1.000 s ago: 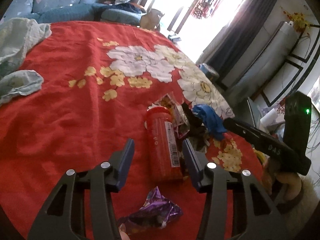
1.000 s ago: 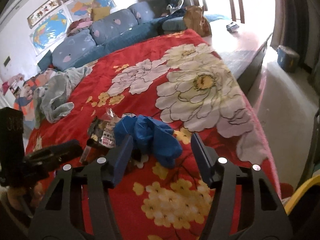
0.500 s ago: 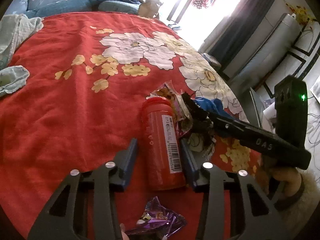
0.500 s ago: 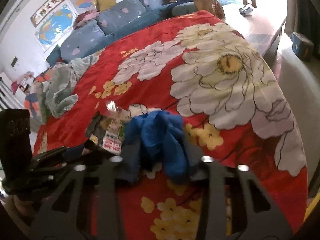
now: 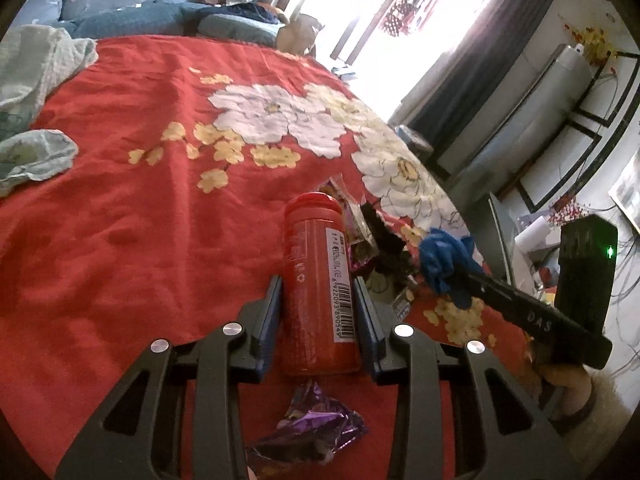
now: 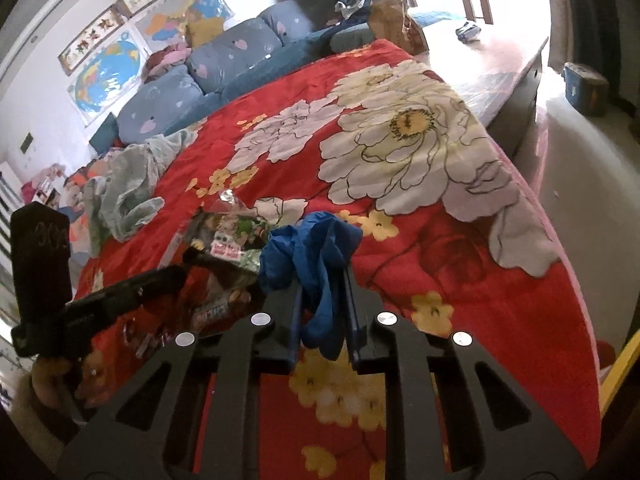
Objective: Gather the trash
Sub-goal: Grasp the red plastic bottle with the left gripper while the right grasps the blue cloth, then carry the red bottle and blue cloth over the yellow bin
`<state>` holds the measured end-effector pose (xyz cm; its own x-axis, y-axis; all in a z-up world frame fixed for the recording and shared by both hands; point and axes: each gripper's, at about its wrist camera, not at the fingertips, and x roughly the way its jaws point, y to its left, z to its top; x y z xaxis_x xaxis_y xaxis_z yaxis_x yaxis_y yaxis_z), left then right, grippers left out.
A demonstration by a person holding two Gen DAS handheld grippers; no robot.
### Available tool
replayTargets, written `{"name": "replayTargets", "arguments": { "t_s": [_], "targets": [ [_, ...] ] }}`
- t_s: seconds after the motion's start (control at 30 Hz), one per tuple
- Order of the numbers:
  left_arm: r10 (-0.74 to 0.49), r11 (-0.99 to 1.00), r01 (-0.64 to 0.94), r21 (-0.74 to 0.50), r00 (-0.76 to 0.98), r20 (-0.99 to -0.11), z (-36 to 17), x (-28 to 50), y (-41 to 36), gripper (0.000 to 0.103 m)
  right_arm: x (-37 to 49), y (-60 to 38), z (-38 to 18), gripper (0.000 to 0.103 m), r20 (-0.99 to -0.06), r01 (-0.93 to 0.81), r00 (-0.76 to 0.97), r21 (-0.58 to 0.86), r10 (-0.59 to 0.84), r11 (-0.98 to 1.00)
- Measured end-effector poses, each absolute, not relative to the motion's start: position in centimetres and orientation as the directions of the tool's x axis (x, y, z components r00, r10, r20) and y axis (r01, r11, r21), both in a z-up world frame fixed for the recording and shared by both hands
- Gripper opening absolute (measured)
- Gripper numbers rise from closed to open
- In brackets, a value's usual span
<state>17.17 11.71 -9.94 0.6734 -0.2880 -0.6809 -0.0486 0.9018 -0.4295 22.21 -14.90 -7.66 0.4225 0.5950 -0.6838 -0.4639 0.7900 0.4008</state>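
Note:
On the red flowered blanket (image 5: 120, 220) lies a red bottle (image 5: 308, 248) with a barcode label, and my left gripper (image 5: 317, 284) is shut on its sides. Just below it lies a crumpled purple wrapper (image 5: 316, 428). Several snack wrappers (image 6: 228, 236) are piled to the right of the bottle. My right gripper (image 6: 322, 276) has a crumpled blue glove (image 6: 316, 248) between its pads, and its jaws are still closing on it. In the left wrist view the blue glove (image 5: 444, 260) hangs at the tip of the right gripper (image 5: 436, 268), slightly above the blanket.
Pale green clothes (image 6: 132, 184) lie on the far left of the bed. Blue cushions (image 6: 224, 60) line the wall behind. The bed's edge drops to the floor (image 6: 580, 184) on the right, where a blue box (image 6: 586, 88) stands.
The left jaws closed onto the red bottle. The right gripper moved forward over the blue glove and closed on it; the glove now hangs bunched between the pads.

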Motion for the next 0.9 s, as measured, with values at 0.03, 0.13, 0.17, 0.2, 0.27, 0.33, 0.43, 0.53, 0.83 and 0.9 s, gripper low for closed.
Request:
{"name": "replayTargets", "arguments": {
  "t_s": [0.03, 0.13, 0.17, 0.2, 0.27, 0.33, 0.43, 0.53, 0.83, 0.9],
  "targets": [
    [-0.284, 0.901, -0.051, -0.431, 0.682, -0.674, -9.6, 16.8, 11.9, 0.033, 21.9, -15.1, -7.4, 0.012, -0.68, -0.464, 0.428, 0.4, 0.595, 0.79],
    [-0.276, 0.901, -0.049, -0.432, 0.703, -0.655, -8.7, 16.1, 12.1, 0.033, 21.0, -15.8, -6.6, 0.012, -0.663, -0.465, 0.445, 0.404, 0.603, 0.788],
    [-0.274, 0.901, -0.047, -0.431, 0.709, -0.65, -8.4, 15.9, 12.1, 0.033, 20.7, -15.9, -6.4, 0.012, -0.659, -0.468, 0.446, 0.406, 0.606, 0.785],
    [-0.274, 0.901, -0.043, -0.432, 0.715, -0.643, -8.1, 15.6, 12.1, 0.033, 20.3, -16.1, -6.2, 0.012, -0.656, -0.471, 0.448, 0.404, 0.607, 0.784],
    [-0.278, 0.898, -0.037, -0.438, 0.723, -0.632, -7.7, 15.4, 12.1, 0.033, 19.8, -16.2, -5.8, 0.012, -0.651, -0.478, 0.452, 0.401, 0.61, 0.781],
    [-0.281, 0.899, -0.025, -0.438, 0.733, -0.62, -7.0, 15.0, 11.9, 0.033, 19.3, -16.2, -5.5, 0.012, -0.648, -0.486, 0.455, 0.394, 0.611, 0.78],
    [-0.289, 0.897, -0.01, -0.442, 0.743, -0.603, -6.3, 14.6, 11.6, 0.033, 18.6, -16.4, -4.9, 0.012, -0.639, -0.496, 0.464, 0.385, 0.613, 0.778],
    [-0.298, 0.895, 0.005, -0.445, 0.751, -0.589, -5.8, 14.3, 11.2, 0.033, 18.1, -16.7, -4.5, 0.012, -0.633, -0.499, 0.473, 0.38, 0.613, 0.779],
    [-0.324, 0.896, 0.054, -0.44, 0.758, -0.566, -4.6, 13.6, 9.6, 0.033, 16.7, -17.9, -3.6, 0.012, -0.625, -0.498, 0.5, 0.359, 0.6, 0.789],
    [-0.328, 0.897, 0.063, -0.439, 0.759, -0.562, -4.4, 13.5, 9.4, 0.033, 16.4, -18.2, -3.3, 0.012, -0.622, -0.495, 0.51, 0.352, 0.594, 0.794]
  ]
}}
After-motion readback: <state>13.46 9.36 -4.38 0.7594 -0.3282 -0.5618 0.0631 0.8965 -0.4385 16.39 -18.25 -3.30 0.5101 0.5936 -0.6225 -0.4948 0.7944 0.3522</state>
